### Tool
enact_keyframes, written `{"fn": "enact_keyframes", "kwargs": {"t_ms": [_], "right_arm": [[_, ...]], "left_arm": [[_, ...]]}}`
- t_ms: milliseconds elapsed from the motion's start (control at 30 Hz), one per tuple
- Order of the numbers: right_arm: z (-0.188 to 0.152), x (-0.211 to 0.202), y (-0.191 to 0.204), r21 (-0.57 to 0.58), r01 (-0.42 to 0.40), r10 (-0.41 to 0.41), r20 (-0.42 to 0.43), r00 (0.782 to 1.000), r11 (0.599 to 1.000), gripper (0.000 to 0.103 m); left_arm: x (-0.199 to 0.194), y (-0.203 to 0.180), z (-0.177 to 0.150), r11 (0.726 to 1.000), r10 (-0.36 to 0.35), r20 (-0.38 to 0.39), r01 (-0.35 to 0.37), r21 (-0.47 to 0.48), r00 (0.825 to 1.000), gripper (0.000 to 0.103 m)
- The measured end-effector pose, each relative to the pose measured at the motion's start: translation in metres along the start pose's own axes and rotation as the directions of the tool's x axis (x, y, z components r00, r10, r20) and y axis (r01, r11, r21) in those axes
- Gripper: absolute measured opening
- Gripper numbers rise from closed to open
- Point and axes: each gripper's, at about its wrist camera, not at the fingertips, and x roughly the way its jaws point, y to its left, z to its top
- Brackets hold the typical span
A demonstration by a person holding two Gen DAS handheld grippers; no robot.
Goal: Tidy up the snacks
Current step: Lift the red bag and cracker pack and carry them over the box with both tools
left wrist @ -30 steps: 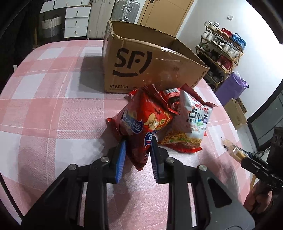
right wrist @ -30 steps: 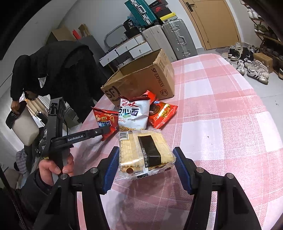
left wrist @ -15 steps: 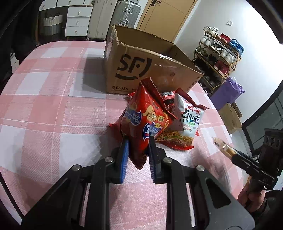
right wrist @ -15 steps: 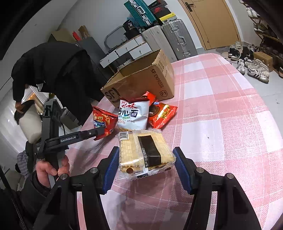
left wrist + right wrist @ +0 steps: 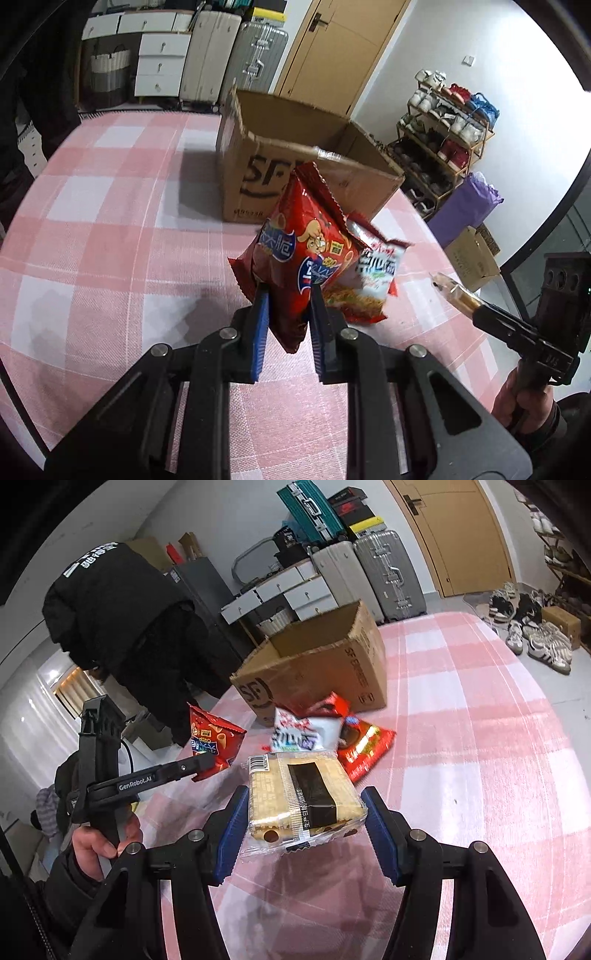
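1. The left gripper (image 5: pixel 286 295) has its blue-padded jaws clamped on the lower corner of a red snack bag (image 5: pixel 308 254), held above a table covered in a pink and white checked cloth (image 5: pixel 110 229). The bag stands on end, long axis running up and away toward the box; it shows a cartoon rabbit and blue Chinese lettering.
2. The right gripper (image 5: pixel 304 823) has its jaws closed on the two sides of a clear-wrapped biscuit pack (image 5: pixel 303 797), which lies flat with its long axis pointing away. A dark label band crosses it, and a barcode sits at its far left corner.
3. An open cardboard box (image 5: pixel 317 672) stands toward the table's far edge, printed "SF" on one face and "SF EXPRESS" on another.
4. Just in front of the box lie a white noodle bag (image 5: pixel 303 733) with red and black Chinese characters and a red packet (image 5: pixel 364 749) partly beneath it.
5. The left gripper's arm reads "GenRobot.AI".
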Motion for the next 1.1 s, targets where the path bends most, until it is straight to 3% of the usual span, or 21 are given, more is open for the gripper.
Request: {"fn": "enact_keyframes", "kwargs": {"t_ms": [633, 800, 900, 967, 1100], "right_arm": [[0.099, -0.012, 0.052, -0.172, -0.018, 0.046, 0.163, 0.986, 0.985, 0.061], [0.125, -0.015, 0.068, -0.225, 0.026, 0.019, 0.198, 0.98, 0.974, 0.053], [0.128, 0.006, 0.064, -0.201, 0.007, 0.019, 0.128, 0.992, 0.98, 0.053], [0.118, 0.017, 0.062, -0.214, 0.042, -0.019, 0.109, 0.994, 0.976, 0.052], [0.102, 0.025, 0.041, -0.133, 0.019, -0.008, 0.086, 0.996, 0.991, 0.052]], "left_arm": [[-0.07, -0.053, 0.062, 0.994, -0.008, 0.14, -0.008, 0.108, 0.99, 0.017], [-0.083, -0.066, 0.084, 0.991, 0.004, 0.165, -0.025, 0.128, 0.986, 0.017], [-0.079, -0.068, 0.091, 0.991, -0.002, 0.149, -0.018, 0.135, 0.989, 0.017], [-0.072, -0.065, 0.092, 0.993, -0.015, 0.13, -0.001, 0.116, 0.991, 0.017], [-0.061, -0.06, 0.092, 0.995, 0.007, 0.122, -0.019, 0.101, 0.992, 0.017]]}}
